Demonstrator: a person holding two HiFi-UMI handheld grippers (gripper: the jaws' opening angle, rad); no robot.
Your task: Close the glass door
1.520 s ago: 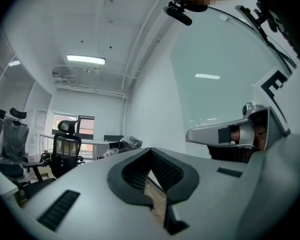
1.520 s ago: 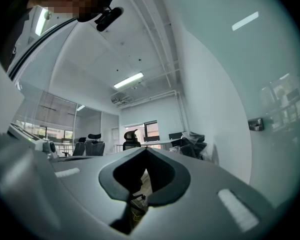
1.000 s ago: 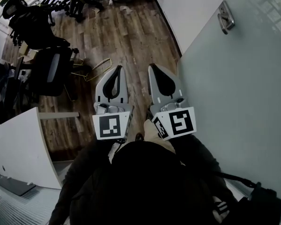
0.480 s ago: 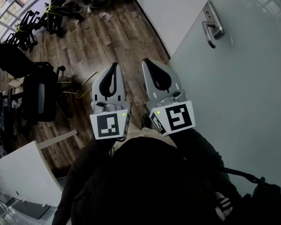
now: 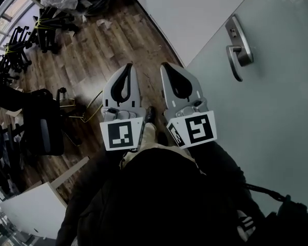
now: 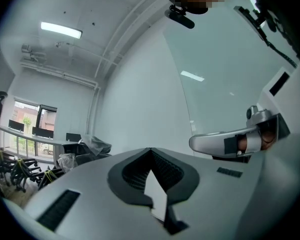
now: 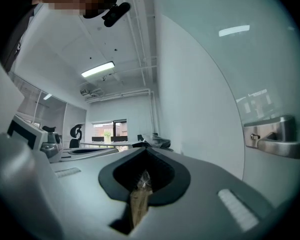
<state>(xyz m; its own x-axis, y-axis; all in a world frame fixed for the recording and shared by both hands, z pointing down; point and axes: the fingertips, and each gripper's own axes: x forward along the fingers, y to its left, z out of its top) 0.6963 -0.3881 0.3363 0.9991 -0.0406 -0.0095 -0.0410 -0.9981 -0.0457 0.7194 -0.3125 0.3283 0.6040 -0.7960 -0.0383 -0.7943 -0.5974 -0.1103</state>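
The frosted glass door fills the right side of the head view, with its metal lever handle up high. Both grippers are held side by side over the wooden floor, left of the door and below the handle. My left gripper is shut with nothing in it, and so is my right gripper, which is nearer the door's edge. In the right gripper view the handle shows at the right on the glass, apart from the closed jaw tips. The left gripper view shows its shut tips.
A white wall runs beyond the door's edge. Black office chairs and stacked chair bases stand at the left. A white desk corner is at the lower left. The person's shoe shows between the grippers.
The door handle has come lower and nearer in the head view as the person moved forward. Both grippers stayed shut and side by side.
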